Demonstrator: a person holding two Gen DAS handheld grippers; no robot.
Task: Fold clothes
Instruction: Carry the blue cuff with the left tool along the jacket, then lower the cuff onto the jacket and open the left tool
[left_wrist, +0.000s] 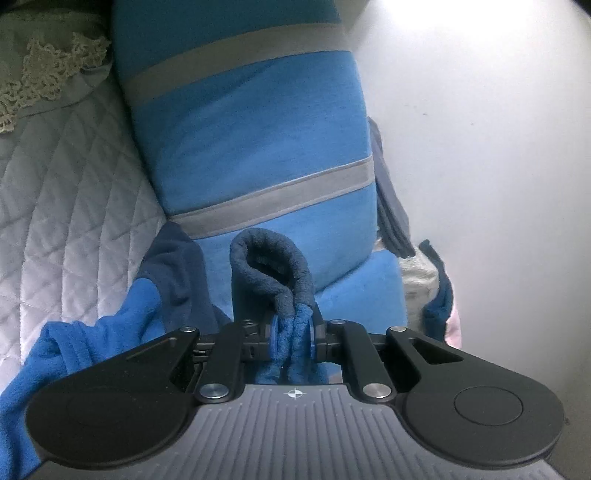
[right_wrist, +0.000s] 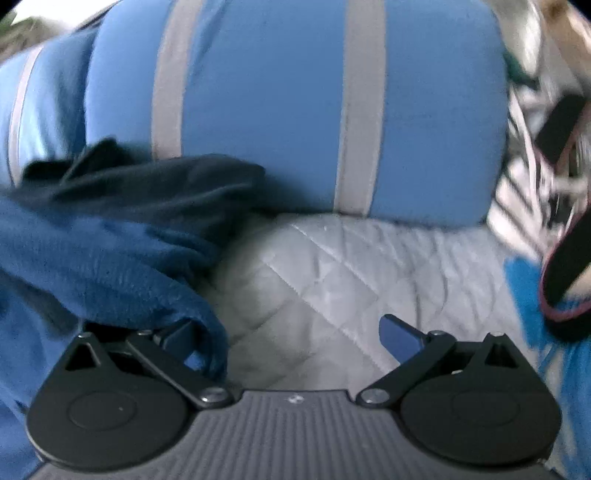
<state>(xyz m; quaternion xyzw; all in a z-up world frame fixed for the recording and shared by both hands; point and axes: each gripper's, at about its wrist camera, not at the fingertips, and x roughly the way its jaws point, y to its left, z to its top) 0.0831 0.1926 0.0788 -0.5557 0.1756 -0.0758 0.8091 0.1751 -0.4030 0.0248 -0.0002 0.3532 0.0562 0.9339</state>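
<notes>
**Fleece pinched in one hand-held gripper, the other spread wide**

The left hand-held gripper is clamped narrow on a bunched fold of the blue fleece garment, its two fingers pressing the cloth from either side. A dark navy cuff of the same garment loops up just beyond the fingertips. The rest of the fleece trails off to the lower left over the white quilted bedcover. Behind the cuff leans a blue cushion with grey stripes, and beside it stands a pale wall. A lace-trimmed cloth lies at the far left corner of the bed.

The right hand-held gripper stands wide, nothing between its fingers; the fleece garment drapes over its left finger and piles up to that side. Bare quilted bedcover lies ahead of it, with the striped cushion at the bed's far edge. The view is blurred.
</notes>
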